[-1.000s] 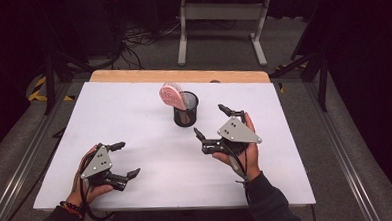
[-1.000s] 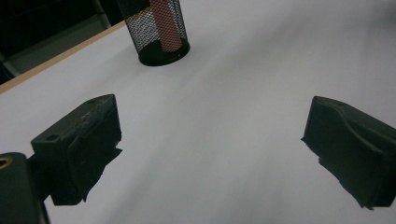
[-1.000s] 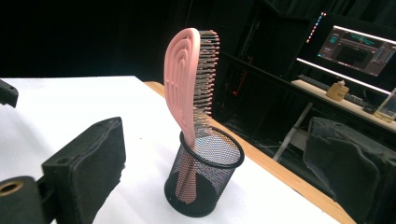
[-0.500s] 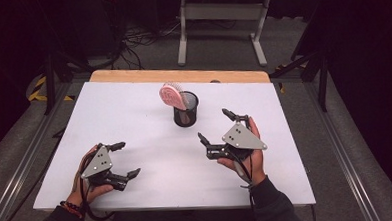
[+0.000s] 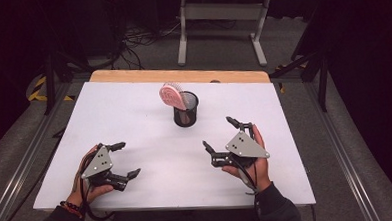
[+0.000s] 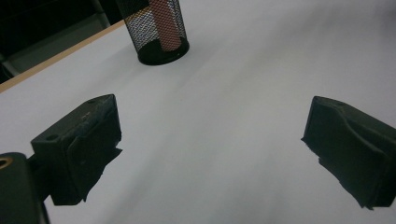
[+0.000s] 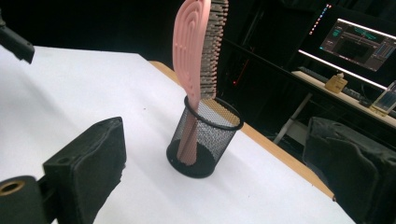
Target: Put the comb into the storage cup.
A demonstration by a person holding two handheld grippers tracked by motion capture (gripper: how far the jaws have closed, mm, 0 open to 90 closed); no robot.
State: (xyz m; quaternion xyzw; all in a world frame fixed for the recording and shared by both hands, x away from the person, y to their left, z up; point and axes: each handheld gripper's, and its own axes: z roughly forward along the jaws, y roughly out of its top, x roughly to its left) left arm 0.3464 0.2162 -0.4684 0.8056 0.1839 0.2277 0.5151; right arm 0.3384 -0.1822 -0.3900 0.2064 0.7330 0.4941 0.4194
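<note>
The right hand-held gripper (image 5: pixel 224 140) hangs just above the white worktop (image 5: pixel 134 113), jaws spread wide and empty, pointing toward the black wire-mesh cup (image 7: pixel 204 138). A pink plastic hairbrush (image 7: pixel 198 42) stands handle-down in that cup, leaning on its rim. The left hand-held gripper (image 5: pixel 123 158) sits near the worktop's front edge, jaws likewise parted, holding nothing, well apart from the cup.
</note>
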